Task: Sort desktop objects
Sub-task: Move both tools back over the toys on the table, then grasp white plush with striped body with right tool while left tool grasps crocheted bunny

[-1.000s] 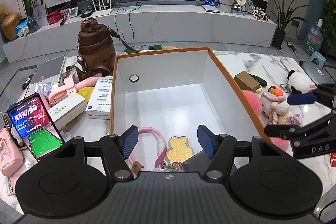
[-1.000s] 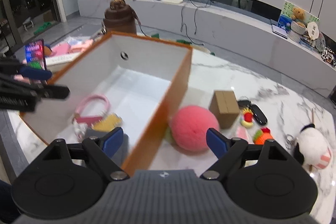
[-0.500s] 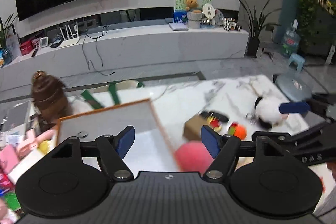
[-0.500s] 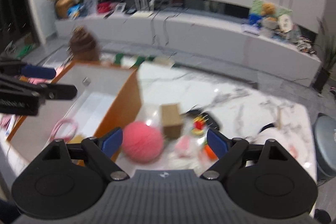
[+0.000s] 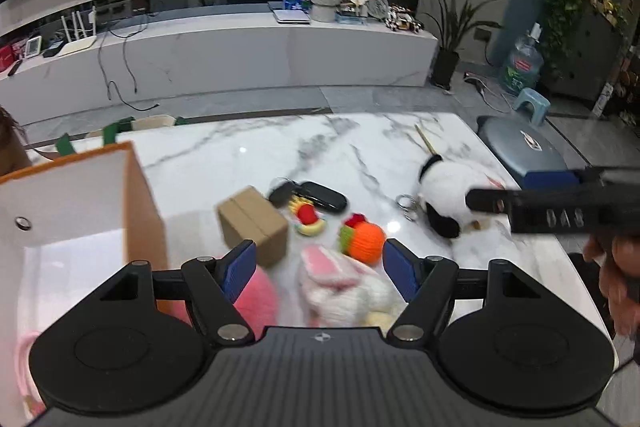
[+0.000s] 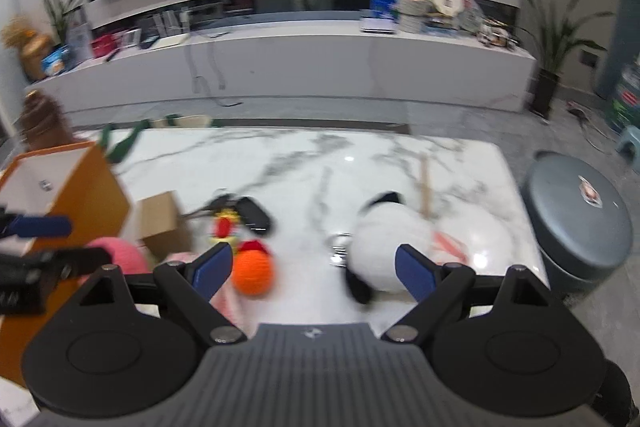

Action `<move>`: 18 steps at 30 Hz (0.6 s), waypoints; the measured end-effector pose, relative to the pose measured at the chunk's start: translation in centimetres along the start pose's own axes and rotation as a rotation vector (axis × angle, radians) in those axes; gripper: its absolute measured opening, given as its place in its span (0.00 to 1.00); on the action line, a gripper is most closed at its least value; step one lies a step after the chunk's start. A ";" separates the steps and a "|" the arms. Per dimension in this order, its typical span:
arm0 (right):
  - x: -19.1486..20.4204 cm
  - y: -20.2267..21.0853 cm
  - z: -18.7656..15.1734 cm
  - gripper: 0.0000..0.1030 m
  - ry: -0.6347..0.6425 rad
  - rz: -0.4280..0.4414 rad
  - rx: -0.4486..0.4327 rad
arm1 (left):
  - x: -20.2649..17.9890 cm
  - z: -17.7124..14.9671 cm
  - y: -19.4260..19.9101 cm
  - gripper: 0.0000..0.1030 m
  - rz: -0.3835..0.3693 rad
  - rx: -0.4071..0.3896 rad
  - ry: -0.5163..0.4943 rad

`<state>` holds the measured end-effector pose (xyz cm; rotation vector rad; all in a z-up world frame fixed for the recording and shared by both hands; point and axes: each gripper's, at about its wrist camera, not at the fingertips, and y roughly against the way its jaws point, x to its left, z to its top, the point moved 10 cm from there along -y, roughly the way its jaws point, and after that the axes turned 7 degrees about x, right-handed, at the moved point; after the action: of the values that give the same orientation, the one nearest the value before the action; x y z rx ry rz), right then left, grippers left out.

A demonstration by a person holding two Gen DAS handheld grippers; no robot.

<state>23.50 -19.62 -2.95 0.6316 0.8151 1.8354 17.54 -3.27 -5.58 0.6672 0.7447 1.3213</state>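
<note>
Left hand-held gripper (image 5: 319, 270) released, empty, over pink bunny plush (image 5: 340, 287) lower center; right hand-held gripper (image 6: 312, 269) released too, panda plush (image 6: 384, 239) center-right on surface (image 6: 280, 163).

A: Left tongs (image 5: 319, 269) over the tabletop (image 5: 248, 163): open box (image 5: 80, 203) to their left, carton (image 5: 254, 227) just ahead-left, knitted fruit (image 5: 364, 241) ahead-right.

B: Right tongs (image 6: 313, 267): panda plush (image 6: 390, 247) ahead between the tips, key fob (image 6: 254, 213) farther ahead-left. Stool (image 6: 576, 223) right, off the tabletop.
</note>
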 end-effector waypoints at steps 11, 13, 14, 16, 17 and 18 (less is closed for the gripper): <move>-4.1 -3.9 0.1 0.86 -0.056 -0.058 -0.003 | -3.6 -4.0 -3.7 0.84 0.021 0.068 -0.101; -4.4 -4.6 0.3 0.87 -0.048 -0.074 -0.003 | -4.0 -4.6 -4.7 0.85 0.032 0.087 -0.124; -4.7 -5.0 0.3 0.88 -0.043 -0.084 -0.002 | -4.0 -4.8 -5.2 0.85 0.039 0.097 -0.131; -4.9 -5.9 0.3 0.91 -0.036 -0.099 0.008 | -4.0 -5.3 -6.3 0.85 0.042 0.123 -0.130; -5.0 -6.4 0.3 0.91 -0.032 -0.104 0.016 | -4.0 -5.5 -6.7 0.86 0.037 0.134 -0.125; -5.0 -6.9 0.3 0.91 -0.027 -0.105 0.022 | -4.0 -5.6 -7.0 0.86 0.037 0.140 -0.121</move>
<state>29.54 -22.22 -8.37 0.6150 0.8363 1.7211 16.91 -8.10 -14.11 0.8692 0.7344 1.2581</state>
